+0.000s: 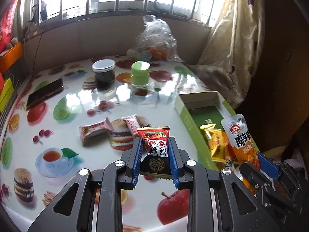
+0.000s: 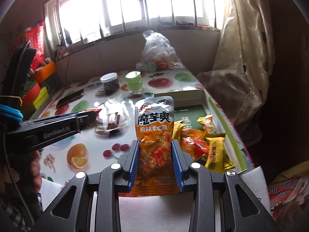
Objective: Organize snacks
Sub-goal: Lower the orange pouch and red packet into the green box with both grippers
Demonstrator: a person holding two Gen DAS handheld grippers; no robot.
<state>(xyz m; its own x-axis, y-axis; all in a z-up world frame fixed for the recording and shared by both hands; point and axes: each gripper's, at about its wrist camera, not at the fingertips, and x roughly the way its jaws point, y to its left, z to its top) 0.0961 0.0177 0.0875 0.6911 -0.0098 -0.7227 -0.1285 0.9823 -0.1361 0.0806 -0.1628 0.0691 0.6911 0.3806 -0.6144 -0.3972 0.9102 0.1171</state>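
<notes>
- Left wrist view. Setting: barred window behind, curtain point(image 1: 229, 44) at right, a table point(image 1: 81, 104) covered in a glossy fruit-and-burger print.
- Counts on the table: two jars, one dark-filled with a white lid point(image 1: 103, 73), one green point(image 1: 140, 74); one clear plastic bag point(image 1: 156, 38) at the far edge; one dark flat case point(image 1: 45, 94) at left; two red-and-white wrapped snacks point(image 1: 95, 132), lying loose just beyond the fingertips.
- One open green box point(image 1: 183, 108) at the right table edge, with yellow packets point(image 1: 217, 143) inside.
- Left gripper point(image 1: 155, 146): blue pads closed onto one red-and-black packet point(image 1: 155, 145), which stands up between them above the table, left of the box.
- Right gripper point(image 1: 256, 164) enters at lower right, holding the orange pouch point(image 1: 241, 139) over the box's near end.
- Right wrist view. Same window, curtain point(image 2: 245, 61) and table point(image 2: 63, 135); both jars point(image 2: 110, 84) point(image 2: 133, 82) and the plastic bag point(image 2: 158, 52) are visible.
- Right gripper point(image 2: 155, 152): pads clamped on both sides of the one orange pouch point(image 2: 154, 135), upright, its silver top rising past the fingertips.
- The box point(image 2: 207, 100) lies just right of the pouch and holds several yellow, orange and red packets point(image 2: 216, 152); exact number unclear.
- Left gripper point(image 2: 92, 117) reaches in from the left; its grip is not readable here.
</notes>
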